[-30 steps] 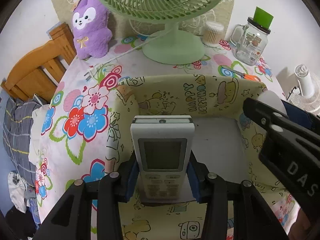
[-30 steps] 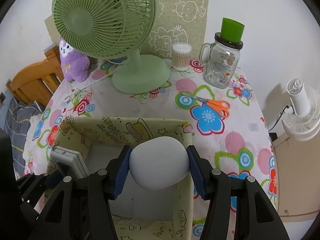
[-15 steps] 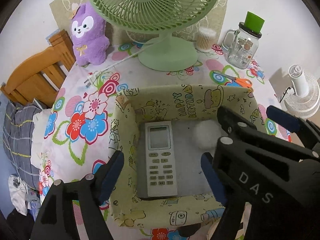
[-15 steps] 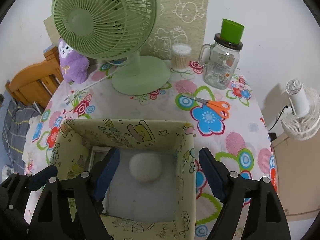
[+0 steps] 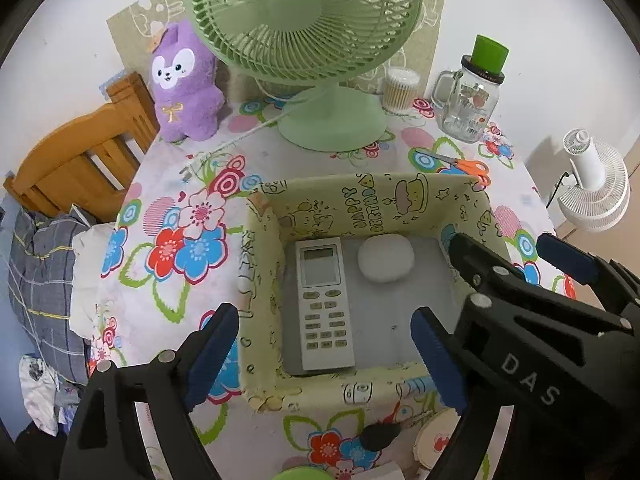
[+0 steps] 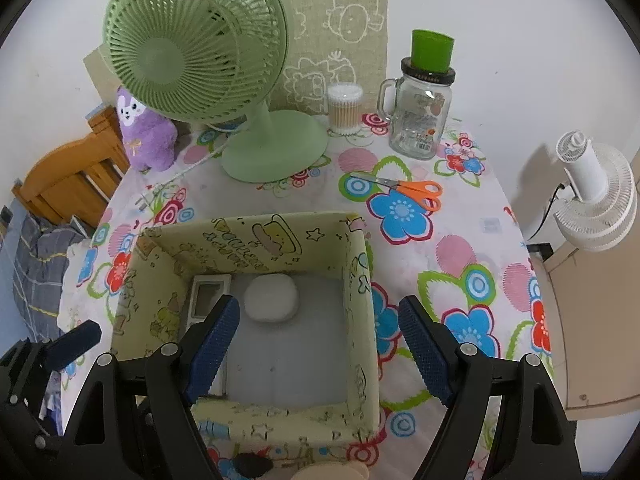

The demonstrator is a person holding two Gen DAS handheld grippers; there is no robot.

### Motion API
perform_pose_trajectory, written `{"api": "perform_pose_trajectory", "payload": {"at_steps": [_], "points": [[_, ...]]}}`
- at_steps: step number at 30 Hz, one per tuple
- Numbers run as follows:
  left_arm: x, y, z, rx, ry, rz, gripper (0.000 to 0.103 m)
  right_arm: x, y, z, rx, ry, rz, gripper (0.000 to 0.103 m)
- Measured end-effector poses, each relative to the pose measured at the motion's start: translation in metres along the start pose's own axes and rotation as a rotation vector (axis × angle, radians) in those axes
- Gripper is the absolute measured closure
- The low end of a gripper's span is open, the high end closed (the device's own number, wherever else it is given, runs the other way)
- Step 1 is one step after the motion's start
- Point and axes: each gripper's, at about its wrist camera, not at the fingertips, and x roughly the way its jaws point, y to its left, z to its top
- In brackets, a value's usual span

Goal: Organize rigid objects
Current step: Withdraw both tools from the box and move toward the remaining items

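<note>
Plush toy [image 5: 182, 84]: purple, upright at the tabletop's [image 5: 160, 280] far left corner, beside the green fan [image 5: 308, 20].
Your left gripper [image 5: 324, 360]: fingers [image 5: 212, 352] apart and still opening, nothing between them; they hang over the box's near wall.
Box [image 5: 260, 280]: patterned, open-topped, standing near the tabletop's front edge.
Remote [image 5: 324, 300]: lies flat on the box floor along the left wall, screen toward the far wall.
White rounded object [image 5: 386, 258]: rests on the box floor just right of the remote's screen end, near the far wall.
Your right gripper [image 6: 320, 352]: fingers [image 6: 424, 348] apart, holding nothing, above the box's right side.
Scissors [image 6: 404, 190]: orange-handled, on the tabletop beyond the box, toward the right edge.
Glass jar [image 6: 420, 120]: at the far right corner, green cup on its lid.
</note>
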Motion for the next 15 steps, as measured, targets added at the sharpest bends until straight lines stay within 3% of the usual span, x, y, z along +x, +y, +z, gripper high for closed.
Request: {"api": "perform_pose_trajectory", "payload": {"at_steps": [15], "points": [[-0.027, 0.005, -0.024, 0.018, -0.024, -0.004, 0.012, -0.036, 0.004, -0.028, 0.025, -0.011, 0.001, 0.018]]}}
